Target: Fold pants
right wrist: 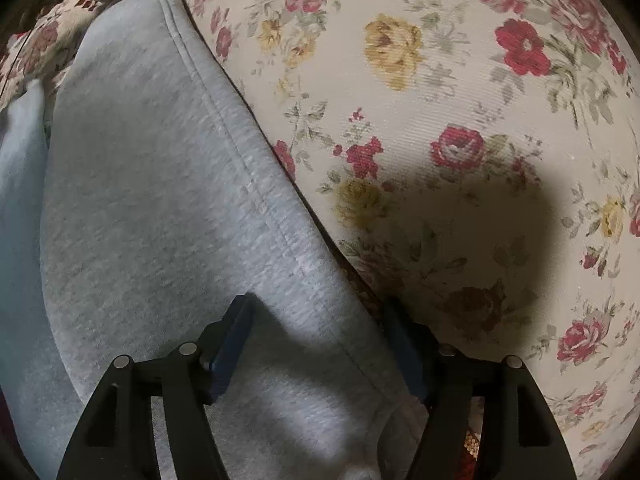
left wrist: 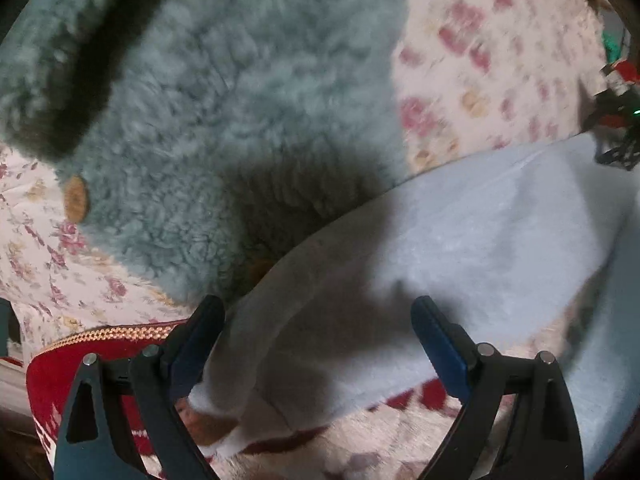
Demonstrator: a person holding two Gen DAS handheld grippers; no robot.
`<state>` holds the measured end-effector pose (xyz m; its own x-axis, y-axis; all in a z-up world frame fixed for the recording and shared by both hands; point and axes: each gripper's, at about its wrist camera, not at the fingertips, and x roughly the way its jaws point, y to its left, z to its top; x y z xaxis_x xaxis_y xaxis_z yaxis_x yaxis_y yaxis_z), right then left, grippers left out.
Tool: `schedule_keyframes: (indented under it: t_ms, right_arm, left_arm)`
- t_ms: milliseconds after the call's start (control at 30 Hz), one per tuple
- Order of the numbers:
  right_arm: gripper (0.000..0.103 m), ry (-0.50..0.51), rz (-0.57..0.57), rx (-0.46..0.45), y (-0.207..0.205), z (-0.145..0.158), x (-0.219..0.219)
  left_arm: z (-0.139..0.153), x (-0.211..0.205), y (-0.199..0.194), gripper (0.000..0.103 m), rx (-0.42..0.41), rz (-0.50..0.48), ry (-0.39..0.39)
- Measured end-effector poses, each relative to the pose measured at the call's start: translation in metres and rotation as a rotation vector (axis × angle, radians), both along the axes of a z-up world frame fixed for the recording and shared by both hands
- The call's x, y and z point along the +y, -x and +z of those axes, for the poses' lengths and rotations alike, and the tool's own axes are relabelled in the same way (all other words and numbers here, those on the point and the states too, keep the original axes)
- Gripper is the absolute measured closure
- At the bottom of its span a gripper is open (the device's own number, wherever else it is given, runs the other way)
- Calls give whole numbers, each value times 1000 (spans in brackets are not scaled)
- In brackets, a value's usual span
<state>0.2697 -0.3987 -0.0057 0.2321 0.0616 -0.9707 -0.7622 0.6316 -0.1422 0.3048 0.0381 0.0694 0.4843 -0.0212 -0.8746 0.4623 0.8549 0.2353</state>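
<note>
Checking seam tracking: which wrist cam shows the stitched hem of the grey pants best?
Right wrist. The stitched hem runs sharp and well lit diagonally across the frame, down between the open right gripper. Left wrist shows the grey pants only as blurred, partly shadowed fabric; no stitching is readable there.

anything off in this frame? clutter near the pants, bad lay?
One thing: a fluffy blue-grey garment with a wooden button lies right against the grey pants on the floral cover, crowding the fold area. Both grippers are open over the pants.
</note>
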Motion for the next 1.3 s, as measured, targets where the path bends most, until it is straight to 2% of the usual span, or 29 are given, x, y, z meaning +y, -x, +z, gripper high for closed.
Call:
schedule_keyframes:
  t_ms: [67, 133, 200, 233, 267, 300, 400, 533, 667, 900, 1033, 1167, 1300]
  right_arm:
    - [33, 34, -5, -10, 3, -4, 8]
    - [52, 61, -17, -39, 4, -6, 15]
    - [63, 87, -15, -67, 9, -7, 21]
    - [74, 93, -9, -73, 13, -8, 27]
    - [76, 108, 3, -87, 19, -9, 31]
    - [78, 122, 11, -99, 23, -10, 34]
    - [85, 146, 1, -118, 33, -7, 42]
    - [87, 150, -3, -147, 51, 12, 51]
    - [87, 125, -22, -187, 77, 45, 54]
    - [87, 69, -53, -285, 146, 112, 52]
    - [87, 57, -39, -319, 185, 148, 46]
    - [87, 47, -14, -311, 208, 146, 36]
    - [90, 25, 0, -282, 248, 142, 35]
  left_arm:
    - [-10, -2, -2, 9, 5, 9, -16]
    - [-18, -4, -3, 27, -25, 47, -46]
    - [-19, -7, -2, 59, -57, 74, -33]
    - [-17, -4, 0, 67, -72, 97, -15]
    - [-15, 1, 3, 83, -87, 127, -11]
    - [-15, 3, 5, 91, -101, 146, -22]
    - [-9, 7, 18, 92, -116, 169, -16]
    - [14, 6, 40, 92, -139, 167, 0]
    - [37, 14, 69, 93, -167, 180, 35]
    - [81, 29, 133, 93, -210, 204, 118]
    - [91, 34, 164, 93, -223, 198, 137]
    - [94, 39, 211, 93, -232, 200, 179]
    - [91, 45, 257, 93, -231, 202, 213]
